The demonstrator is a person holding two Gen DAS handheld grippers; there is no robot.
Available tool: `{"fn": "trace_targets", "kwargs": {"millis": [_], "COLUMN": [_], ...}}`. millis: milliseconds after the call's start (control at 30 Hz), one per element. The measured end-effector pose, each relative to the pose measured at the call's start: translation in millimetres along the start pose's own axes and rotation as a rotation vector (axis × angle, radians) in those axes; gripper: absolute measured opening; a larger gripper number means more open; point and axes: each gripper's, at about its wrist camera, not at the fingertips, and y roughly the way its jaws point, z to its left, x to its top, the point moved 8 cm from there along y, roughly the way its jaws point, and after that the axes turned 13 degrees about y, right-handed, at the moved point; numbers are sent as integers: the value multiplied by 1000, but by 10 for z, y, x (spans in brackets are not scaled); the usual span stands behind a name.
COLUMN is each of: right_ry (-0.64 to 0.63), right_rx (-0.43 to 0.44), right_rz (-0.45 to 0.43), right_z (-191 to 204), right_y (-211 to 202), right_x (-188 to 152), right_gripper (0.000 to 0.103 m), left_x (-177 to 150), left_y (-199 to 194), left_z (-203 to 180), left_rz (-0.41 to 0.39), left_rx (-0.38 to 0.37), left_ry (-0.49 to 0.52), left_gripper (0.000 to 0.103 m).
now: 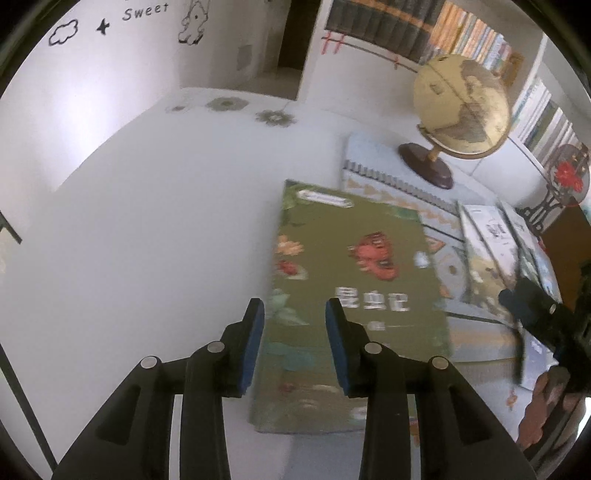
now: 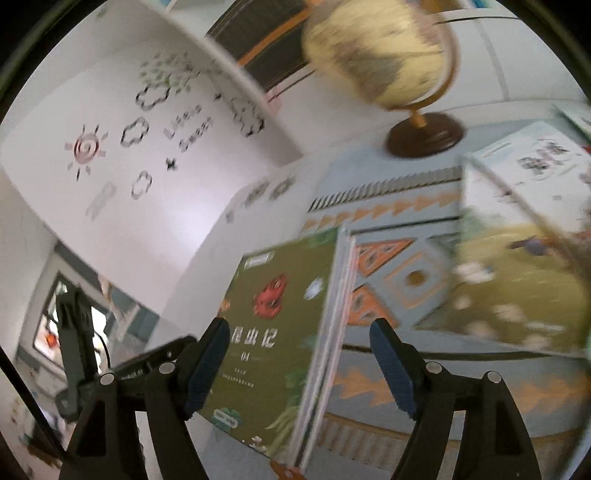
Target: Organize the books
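- the white table (image 1: 147, 258) carries a patterned mat (image 1: 439, 221) at its far side; a globe (image 1: 461, 107) on a dark base stands at the mat's back edge, and shelves of books (image 1: 472, 37) fill the wall behind.
- the green book (image 1: 351, 295) lies flat on top of a stack, half on the mat and half on bare table; the right wrist view shows several thin spines under its cover, so my judgement is that a pile is partly gathered here.
- other books (image 1: 491, 240) lie spread and overlapping on the mat to the right, not squared up. that part looks left to do, so the task seems about midway at best.
- the left gripper (image 1: 293, 347) hovers over the green book's near-left part, its jaws narrow with nothing pinched between them.
- the right gripper (image 2: 299, 369) has its jaws wide, straddling the stack's spine edge without pressing it.
- writing: the wall reads "sweet" (image 1: 146, 13) beside cloud and star drawings; the green cover bears chinese characters and "04" (image 2: 244, 356); the smaller print is too blurred to read.
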Motion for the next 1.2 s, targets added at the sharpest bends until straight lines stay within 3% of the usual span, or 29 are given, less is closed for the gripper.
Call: {"fn": "trace_targets", "kwargs": {"millis": [200, 333, 500, 700, 867, 967, 1133, 1200], "right_ry": [29, 54, 115, 119, 93, 111, 52, 29], "right_rx": [27, -12, -99, -217, -279, -261, -302, -329], "right_rz": [-132, -228, -246, -189, -175, -113, -105, -101], "right_z": [-366, -855, -1614, -2299, -2542, -2623, -2568, -2546], "right_y": [-859, -1462, -2019, -2183, -2121, -2008, -1967, -1944], "right_x": [476, 757, 876, 653, 464, 395, 344, 322], "right_gripper": [77, 81, 81, 81, 81, 81, 81, 81], "left_x": [371, 586, 618, 247, 11, -40, -100, -187], "left_y": [-202, -184, 16, 487, 662, 686, 682, 711], "left_z": [-664, -1293, -2341, -3331, -3614, -3581, -3589, -3633], "left_rz": [-40, -56, -58, 48, 68, 39, 18, 56], "left_rx": [-33, -83, -226, -345, -350, -376, -419, -442], "left_ry": [82, 142, 231, 351, 399, 375, 384, 394], "left_gripper": [35, 35, 36, 36, 36, 36, 35, 35]}}
